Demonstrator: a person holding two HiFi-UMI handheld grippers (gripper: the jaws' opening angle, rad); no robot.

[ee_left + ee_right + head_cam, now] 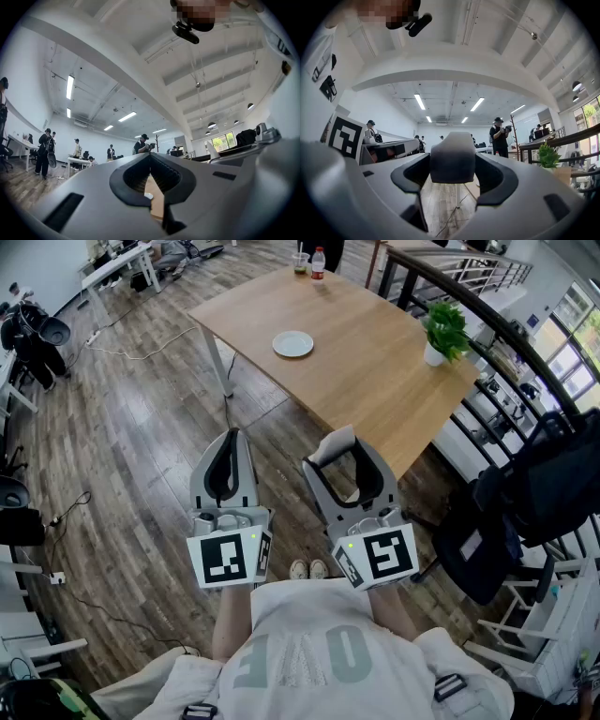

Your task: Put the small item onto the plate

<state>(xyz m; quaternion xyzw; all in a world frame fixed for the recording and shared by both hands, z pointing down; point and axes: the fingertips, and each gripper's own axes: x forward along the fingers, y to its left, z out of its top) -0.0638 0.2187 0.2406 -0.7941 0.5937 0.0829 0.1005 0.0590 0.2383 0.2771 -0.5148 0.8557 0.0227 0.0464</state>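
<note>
Right claw (340,454) clamps a grey block (452,159); left claw (232,439) is closed, empty; plate (293,343) lies well ahead on the table (375,371)

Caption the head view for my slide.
Right tongs grip a small pale item, left tongs shut, facing a wooden table with a white plate.

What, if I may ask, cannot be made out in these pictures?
- small item: right gripper view, close and blurred, its sides covered by the jaws; head view shows only a pale corner.
- bottle and cup: head view, too small for detail.
- person beyond the table: head view, cut off by top edge.
</note>
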